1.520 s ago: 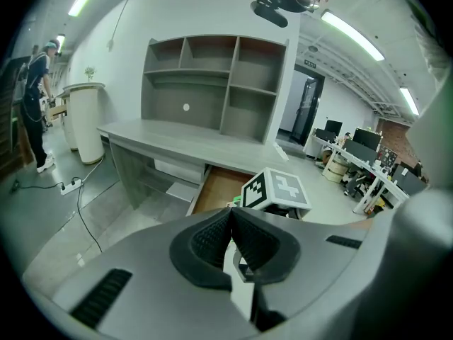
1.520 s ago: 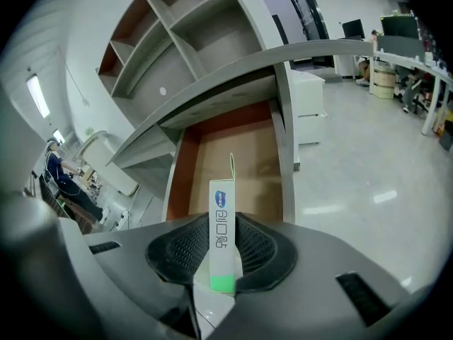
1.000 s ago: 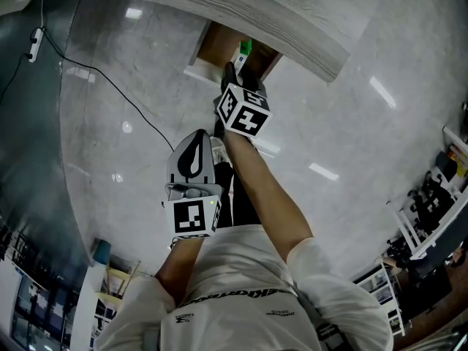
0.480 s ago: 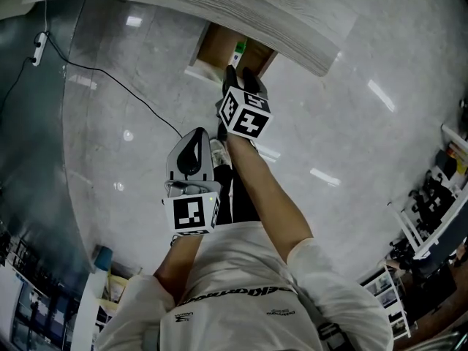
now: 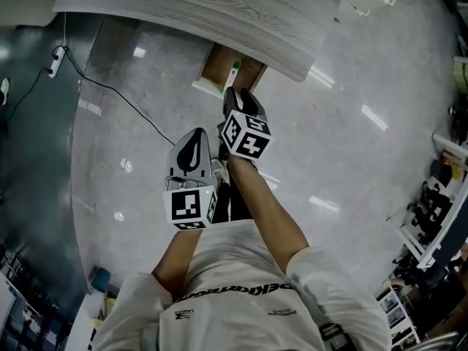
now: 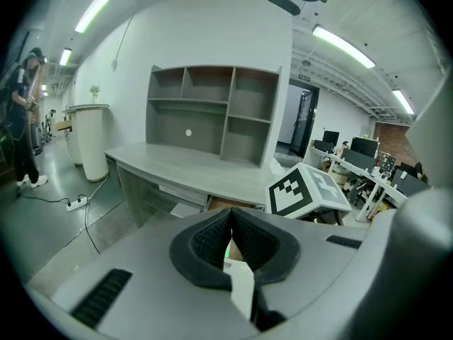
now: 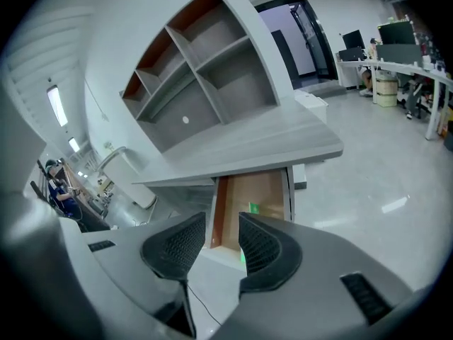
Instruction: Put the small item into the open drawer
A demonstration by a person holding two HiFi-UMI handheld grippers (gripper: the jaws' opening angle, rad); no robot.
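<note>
Small green item (image 7: 253,208) is left in the open brown wooden drawer (image 7: 260,185) at 12 o'clock, right gripper (image 7: 221,227) is withdrawn with jaws spread empty, left gripper (image 6: 231,222) is pressed together, so placement looks done.

Grey desk (image 5: 219,13) (shelf unit (image 6: 212,112) on top), floor cable (image 5: 124,99).

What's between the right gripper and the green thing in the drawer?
Only the drawer front, shown in the right gripper view; right gripper open, empty.

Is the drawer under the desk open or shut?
Open: the drawer stands pulled out from under the desk, its brown inside showing.
</note>
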